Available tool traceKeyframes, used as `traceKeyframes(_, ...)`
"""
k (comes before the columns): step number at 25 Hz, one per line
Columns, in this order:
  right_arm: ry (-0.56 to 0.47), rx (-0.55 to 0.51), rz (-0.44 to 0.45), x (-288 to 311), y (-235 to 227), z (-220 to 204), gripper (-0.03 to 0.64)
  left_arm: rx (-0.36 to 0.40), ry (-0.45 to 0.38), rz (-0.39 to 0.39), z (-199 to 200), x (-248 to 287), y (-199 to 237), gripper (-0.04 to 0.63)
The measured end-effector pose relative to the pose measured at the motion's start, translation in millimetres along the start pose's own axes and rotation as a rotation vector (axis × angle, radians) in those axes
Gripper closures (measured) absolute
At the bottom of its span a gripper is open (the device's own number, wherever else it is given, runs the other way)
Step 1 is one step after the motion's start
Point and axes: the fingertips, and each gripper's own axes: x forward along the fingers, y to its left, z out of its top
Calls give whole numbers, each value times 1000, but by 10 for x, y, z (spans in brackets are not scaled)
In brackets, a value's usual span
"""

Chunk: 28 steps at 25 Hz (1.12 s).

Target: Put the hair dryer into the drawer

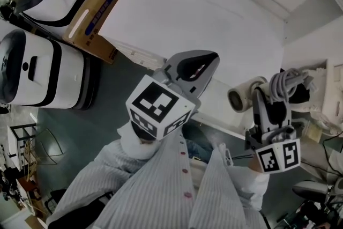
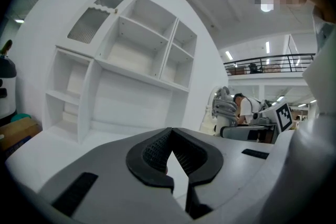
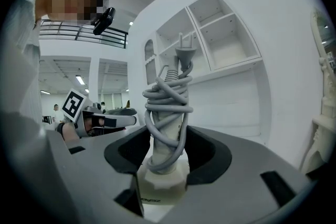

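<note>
While its grey cord [image 3: 167,97] lay coiled round the handle, plug upward, the white hair dryer [image 1: 249,88] sat clamped in the right gripper [image 3: 165,157] above the white desk [image 1: 214,29]; the left gripper [image 2: 171,139] was closed, empty.

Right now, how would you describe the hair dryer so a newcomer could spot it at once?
Start at the white desk; by its right end the right gripper is shut on the hair dryer. It is pale with a round nozzle, and its handle is wrapped in a grey cord with the plug sticking out, whereas the left gripper holds nothing.
</note>
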Motion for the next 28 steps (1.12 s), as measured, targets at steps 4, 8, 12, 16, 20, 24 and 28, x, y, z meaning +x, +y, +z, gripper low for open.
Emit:
traceKeyframes(4, 2, 6, -12, 57, 3, -1, 416, 0, 10, -18, 14, 42, 47, 586)
traceKeyframes(8, 11, 2, -21, 112, 17, -40, 416, 0, 18, -25, 1, 52, 135, 586)
traceKeyframes(12, 32, 8, -32, 129, -28, -157, 416, -7, 30, -32, -79, 95, 185, 586)
traceKeyframes(16, 68, 14, -38, 137, -44, -288, 416, -12, 62, -42, -202, 129, 200, 586)
traceKeyframes(20, 121, 11, -26, 158, -72, -523, 416, -21, 111, -45, -444, 164, 215, 586)
traceKeyframes(24, 187, 10, -23, 190, -140, -836, 416, -21, 165, -43, -721, 214, 243, 586)
traceKeyframes(28, 253, 33, -24, 158, -204, -1219, 417, -28, 204, -41, -998, 273, 246, 586)
